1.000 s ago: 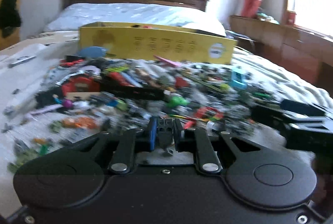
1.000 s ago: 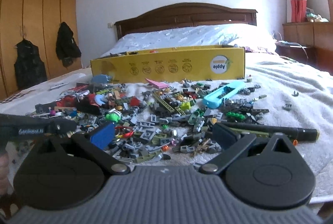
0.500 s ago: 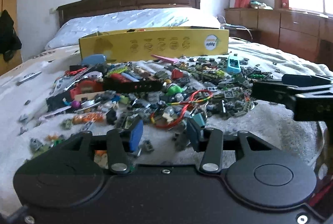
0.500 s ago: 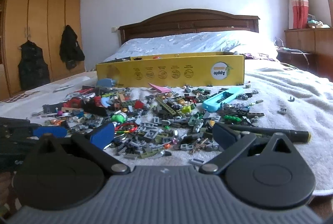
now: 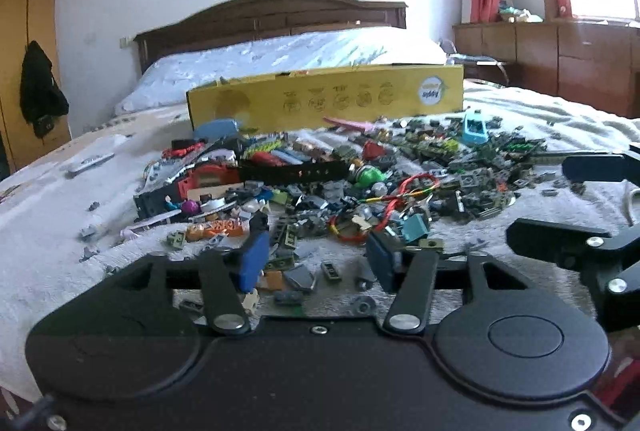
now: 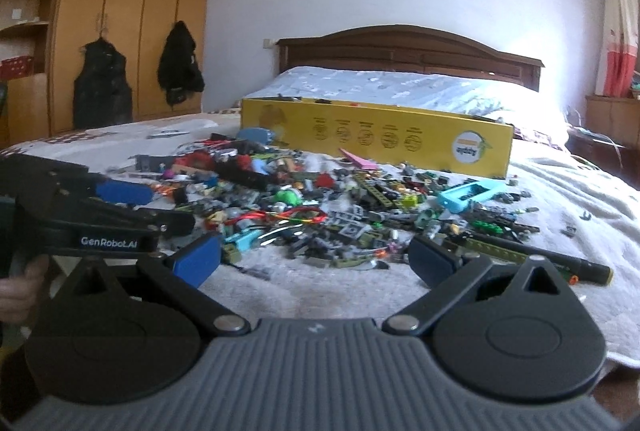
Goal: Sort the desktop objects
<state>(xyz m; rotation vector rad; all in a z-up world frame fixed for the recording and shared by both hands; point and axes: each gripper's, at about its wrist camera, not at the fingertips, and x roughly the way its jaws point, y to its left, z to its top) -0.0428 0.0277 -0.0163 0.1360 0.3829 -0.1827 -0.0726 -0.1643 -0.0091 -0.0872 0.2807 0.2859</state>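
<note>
Hovering over bare blanket (image 6: 320, 295), the right gripper (image 6: 316, 259) gapes empty; the left gripper (image 5: 316, 263), closing on nothing, straddles the toy pile's (image 5: 360, 183) near edge.

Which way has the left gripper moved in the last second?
Yes: left gripper backed from the yellow box, now smaller; jaws closing, empty.
</note>
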